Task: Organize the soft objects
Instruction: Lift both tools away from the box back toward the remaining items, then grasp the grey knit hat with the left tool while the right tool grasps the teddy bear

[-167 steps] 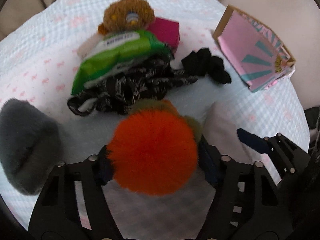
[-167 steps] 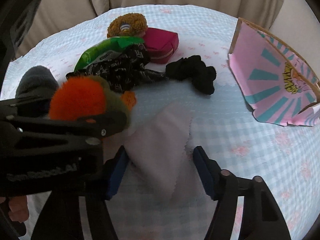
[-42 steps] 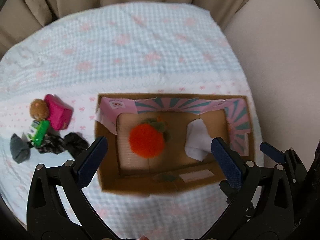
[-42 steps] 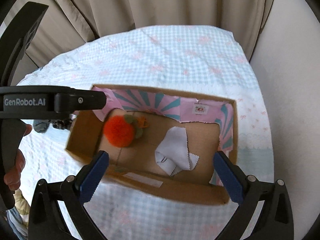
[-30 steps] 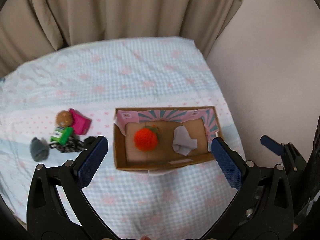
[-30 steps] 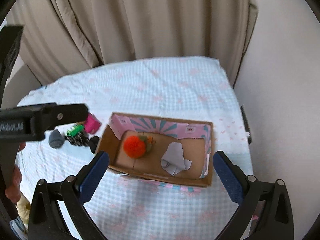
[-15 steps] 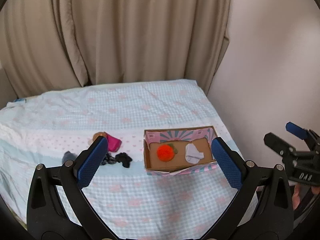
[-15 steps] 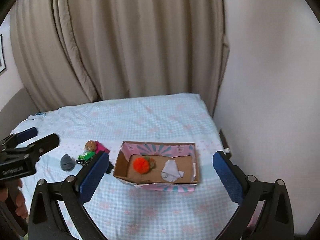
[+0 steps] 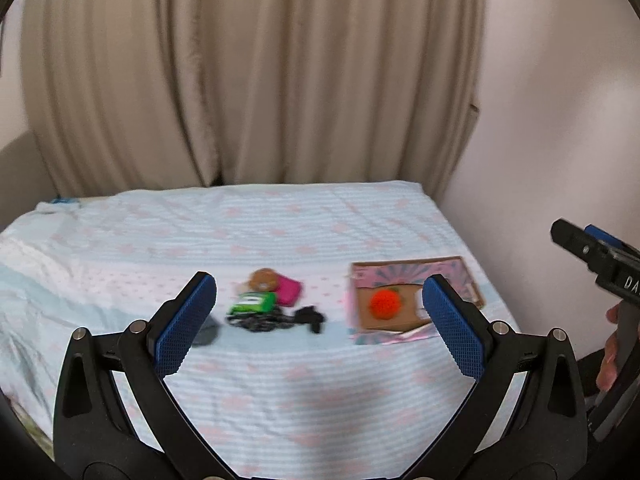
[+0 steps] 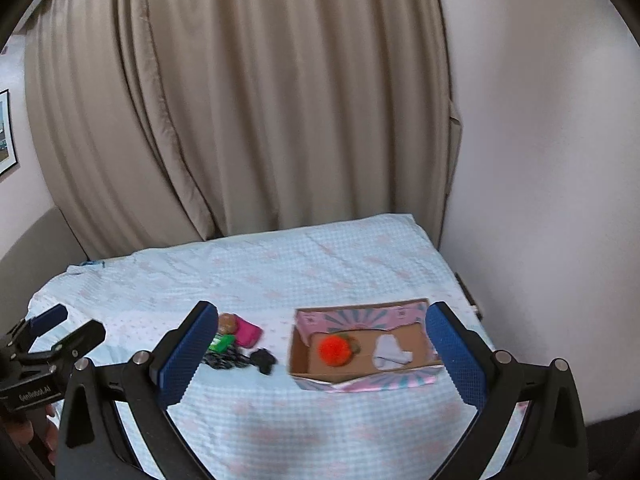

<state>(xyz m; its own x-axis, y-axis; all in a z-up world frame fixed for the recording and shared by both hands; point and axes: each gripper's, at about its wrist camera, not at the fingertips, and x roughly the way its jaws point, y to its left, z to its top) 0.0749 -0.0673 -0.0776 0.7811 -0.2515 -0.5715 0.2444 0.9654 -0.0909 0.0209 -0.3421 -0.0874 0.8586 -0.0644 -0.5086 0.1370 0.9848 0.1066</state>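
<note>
A pink cardboard box (image 9: pixel 460 266) (image 10: pixel 316 376) stands on the bed at the right. In it lie an orange pom-pom toy (image 9: pixel 385 304) (image 10: pixel 335 350) and a white cloth (image 10: pixel 390 351). Left of the box is a pile: a brown plush (image 9: pixel 264 279), a magenta pouch (image 9: pixel 289 290) (image 10: pixel 247 332), a green packet (image 9: pixel 253 302) (image 10: pixel 222 344), a patterned black cloth (image 9: pixel 260 323), a black sock (image 9: pixel 309 316) (image 10: pixel 263 359) and a grey plush (image 9: pixel 205 333). My left gripper (image 9: pixel 319 322) and right gripper (image 10: pixel 320 354) are both open, empty and held far back from the bed.
The bed (image 9: pixel 280 392) has a light blue checked cover. Beige curtains (image 9: pixel 240 80) hang behind it and a pale wall (image 10: pixel 540 160) stands on the right. The right gripper shows at the right edge of the left wrist view (image 9: pixel 600 264).
Both grippers have pulled farther back and up from the bed. The box and the pile look smaller. The pom-pom and the white cloth stay in the box.
</note>
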